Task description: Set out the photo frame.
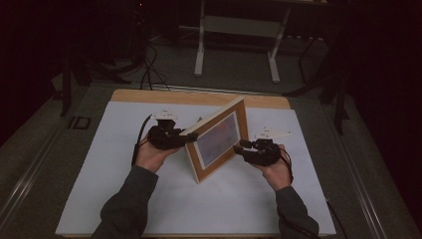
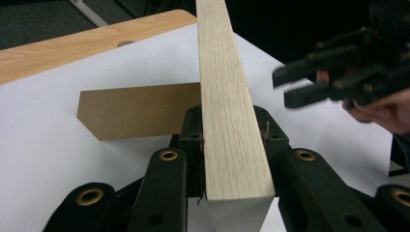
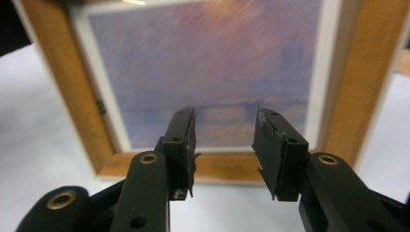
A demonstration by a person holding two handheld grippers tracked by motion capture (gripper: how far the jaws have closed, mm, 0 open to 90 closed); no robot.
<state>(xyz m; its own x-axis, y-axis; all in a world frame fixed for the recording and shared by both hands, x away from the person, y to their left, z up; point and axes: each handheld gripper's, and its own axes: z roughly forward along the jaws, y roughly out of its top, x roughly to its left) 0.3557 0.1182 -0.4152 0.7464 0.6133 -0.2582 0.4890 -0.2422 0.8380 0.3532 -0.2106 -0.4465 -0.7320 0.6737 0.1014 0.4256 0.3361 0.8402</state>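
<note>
Left tongs [image 1: 175, 135] clamp the top edge of the light wooden picture frame with a bluish-purple print [image 1: 219, 140], while the right tongs [image 1: 249, 148] hang apart and empty just before its glass. Judging by this, the frame already stands upright mid-worktop [image 1: 124, 199], its brown cardboard easel flap [image 2: 138, 115] swung out behind; letting go remains. Pale oak on the edge, warmer in front, white mat inside.
</note>
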